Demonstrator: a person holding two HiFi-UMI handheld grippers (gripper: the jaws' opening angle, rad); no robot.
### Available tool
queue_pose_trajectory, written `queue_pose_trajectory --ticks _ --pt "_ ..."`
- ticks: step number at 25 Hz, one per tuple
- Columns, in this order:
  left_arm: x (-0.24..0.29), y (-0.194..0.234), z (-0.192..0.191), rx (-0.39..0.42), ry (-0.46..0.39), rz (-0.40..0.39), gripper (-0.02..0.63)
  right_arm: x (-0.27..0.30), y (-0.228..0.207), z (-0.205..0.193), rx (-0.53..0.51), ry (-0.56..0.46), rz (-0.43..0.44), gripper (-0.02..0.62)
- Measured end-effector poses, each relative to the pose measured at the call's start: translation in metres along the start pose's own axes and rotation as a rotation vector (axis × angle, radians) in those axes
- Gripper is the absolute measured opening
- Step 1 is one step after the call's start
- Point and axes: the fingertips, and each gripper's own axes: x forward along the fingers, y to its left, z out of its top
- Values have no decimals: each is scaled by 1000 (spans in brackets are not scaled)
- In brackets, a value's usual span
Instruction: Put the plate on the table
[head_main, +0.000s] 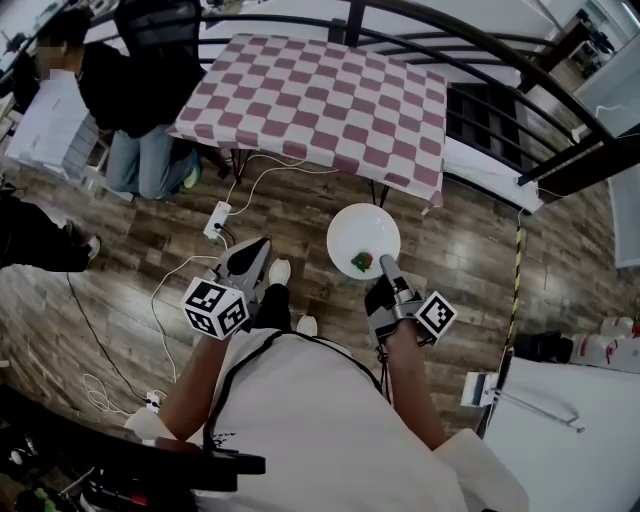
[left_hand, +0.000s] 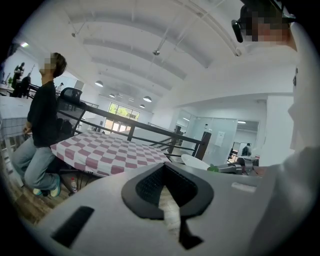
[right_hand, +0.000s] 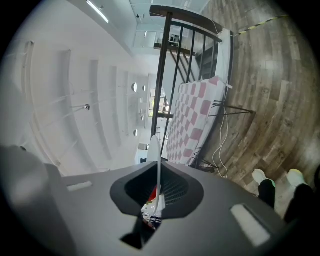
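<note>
One plate (head_main: 360, 232) gripped by right tool (head_main: 384, 264); left tool (head_main: 258, 248) closed, empty; one checked table (head_main: 320, 95).

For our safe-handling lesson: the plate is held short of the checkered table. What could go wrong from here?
The right gripper pinches the plate by its rim alone, so it may tilt or slip. The small red-and-green item on it could roll off. A power strip lying before the table could trip the person.
</note>
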Motion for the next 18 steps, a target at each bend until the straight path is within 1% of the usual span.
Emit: queue_pose_trajectory --ticks 8,10,14,15,18 --pt "38 7 8 6 6 -65 3 15 -1 17 7 -50 0 20" --pt "48 16 16 16 7 -78 3 28 1 20 5 -59 4 20" --pt "70 55 39 16 23 -100 3 73 15 21 6 -78 2 20" --pt "75 60 42 16 27 -105 3 80 16 24 2 -82 -1 20" --pt "91 58 43 17 31 -121 3 84 14 36 -4 -91 -3 20"
